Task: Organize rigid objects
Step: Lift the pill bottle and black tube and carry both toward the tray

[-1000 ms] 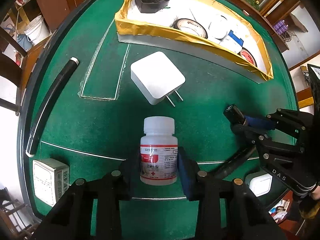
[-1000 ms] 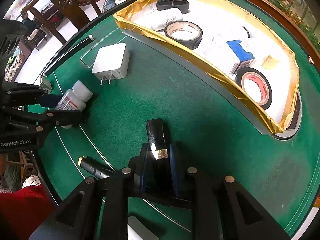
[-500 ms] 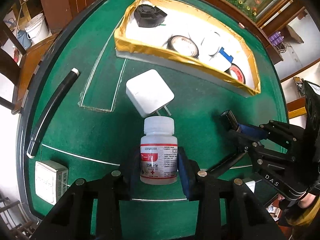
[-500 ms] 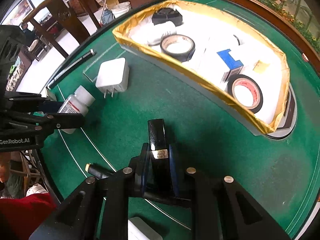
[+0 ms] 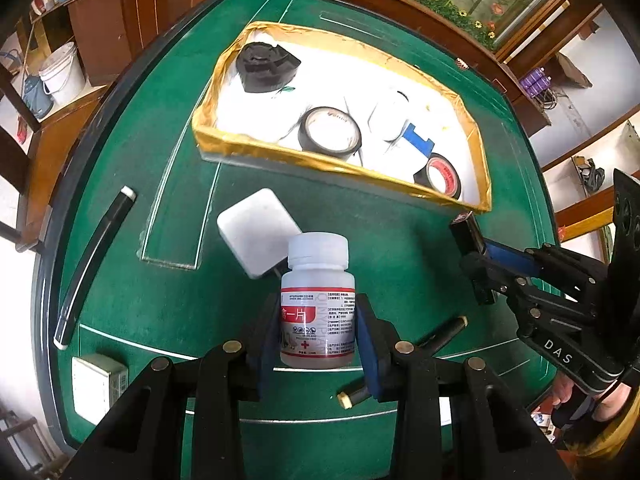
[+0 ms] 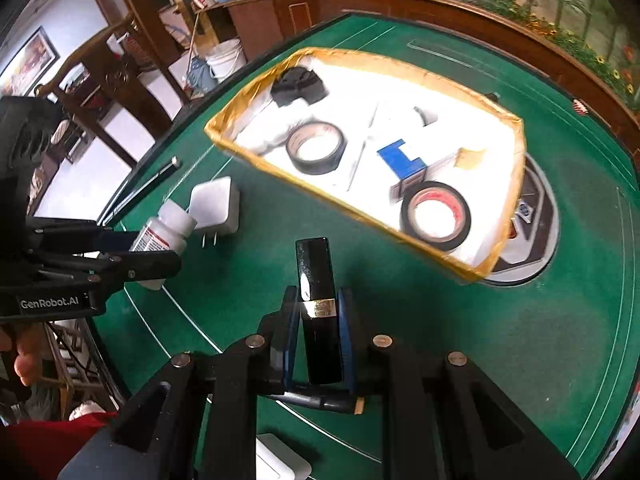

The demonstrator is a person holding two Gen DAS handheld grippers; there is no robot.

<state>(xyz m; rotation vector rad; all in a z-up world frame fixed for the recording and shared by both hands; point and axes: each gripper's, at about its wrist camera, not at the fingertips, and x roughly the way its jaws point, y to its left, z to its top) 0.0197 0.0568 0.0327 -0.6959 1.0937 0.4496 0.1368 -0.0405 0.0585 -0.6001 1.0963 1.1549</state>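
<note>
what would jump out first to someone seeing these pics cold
Front and centre of each view is a held object: the left tongs grip a white pill bottle, and the right tongs grip a glossy black tube with a gold band. Behind them on the green table sits a gold-edged tray holding tape rolls, with a white plug adapter lying just in front of it.

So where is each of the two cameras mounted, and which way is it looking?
Left wrist: on the left gripper, looking steeply down its jaws at the pill bottle they clamp; the right gripper shows at right.
Right wrist: on the right gripper, angled down at the black tube it clamps; the left gripper shows at left.
Both show the gold-rimmed box, white charger and green table.
</note>
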